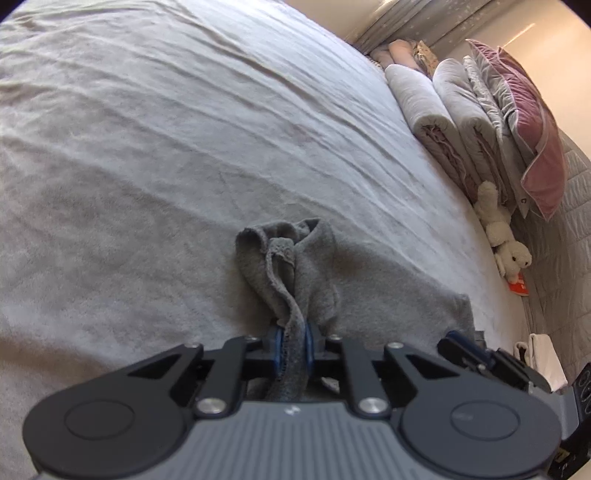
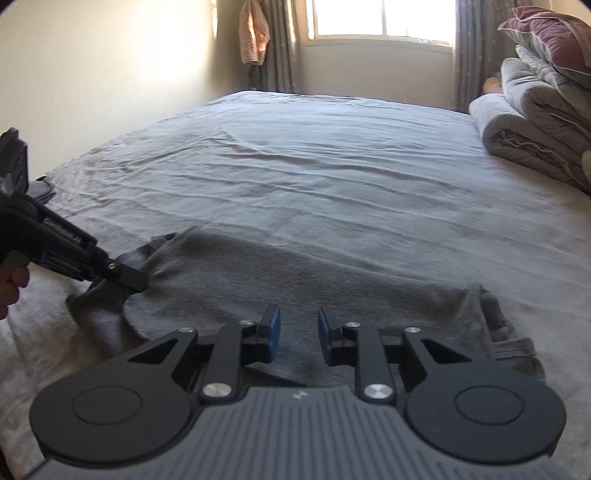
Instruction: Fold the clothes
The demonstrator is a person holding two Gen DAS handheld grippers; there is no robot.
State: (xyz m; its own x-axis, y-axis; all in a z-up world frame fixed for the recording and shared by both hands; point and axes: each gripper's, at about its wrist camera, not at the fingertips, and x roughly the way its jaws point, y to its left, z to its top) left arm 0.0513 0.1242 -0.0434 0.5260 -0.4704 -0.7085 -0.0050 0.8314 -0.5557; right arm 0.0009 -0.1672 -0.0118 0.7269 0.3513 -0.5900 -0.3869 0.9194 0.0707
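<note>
A wide bed with a wrinkled pale grey sheet (image 2: 314,166) fills the room, a bright sunlit window (image 2: 384,18) between grey curtains (image 2: 280,44) at the far wall, folded quilts (image 2: 535,122) stacked right.

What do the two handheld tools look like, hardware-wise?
Both match. The left tool and right tool have a ribbed grey body with a small white logo, two round black discs at the sides, black linkage arms with silver pivot screws, and blue pads on black fingers. White lettering runs along the left tool's side; unreadable. No cables or sleeves visible.

Faint, unreadable lettering on the left gripper (image 2: 138,285); nothing else legible.
</note>
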